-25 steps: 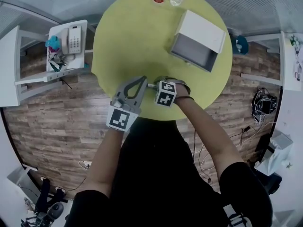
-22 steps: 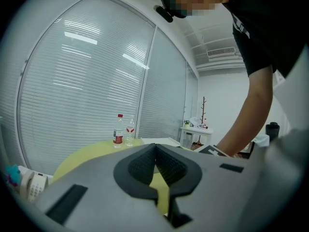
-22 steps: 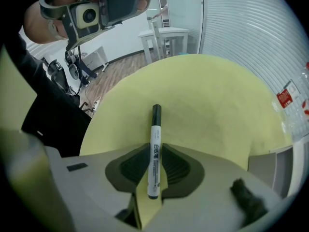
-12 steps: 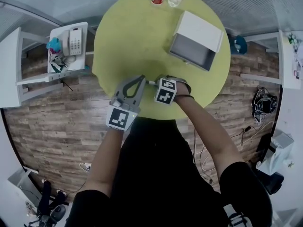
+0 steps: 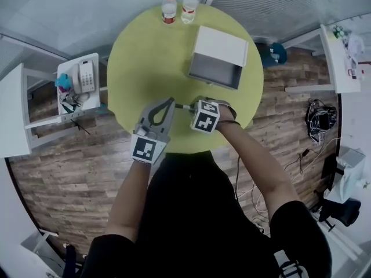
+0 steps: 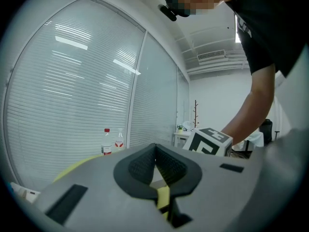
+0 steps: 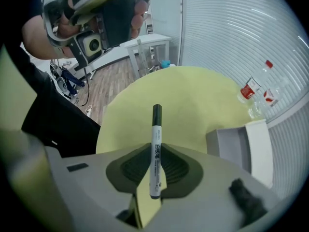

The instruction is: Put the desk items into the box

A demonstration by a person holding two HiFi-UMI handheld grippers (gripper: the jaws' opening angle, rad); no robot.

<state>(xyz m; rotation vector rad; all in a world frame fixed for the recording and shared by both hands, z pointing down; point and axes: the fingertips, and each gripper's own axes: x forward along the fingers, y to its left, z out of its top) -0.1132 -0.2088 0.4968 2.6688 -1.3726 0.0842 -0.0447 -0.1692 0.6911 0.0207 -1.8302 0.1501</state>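
The right tongs (image 7: pixel 155 154) pinch a white marker (image 7: pixel 156 132) with a dark cap and a printed barrel, pointing up at mid-frame. The left tongs (image 6: pixel 154 150) are pressed together on nothing.

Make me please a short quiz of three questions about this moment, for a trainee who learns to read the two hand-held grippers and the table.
1. True or false: the left hand-held gripper has its jaws together with nothing between them.
2. Where do the two bottles stand?
A. inside the box
B. at the far edge of the table, apart from the box
C. on the floor
3. Short answer: what is the right hand-held gripper shut on?

Key: 1 true; 2 B; 3 the marker, which sticks out forward past the jaws.
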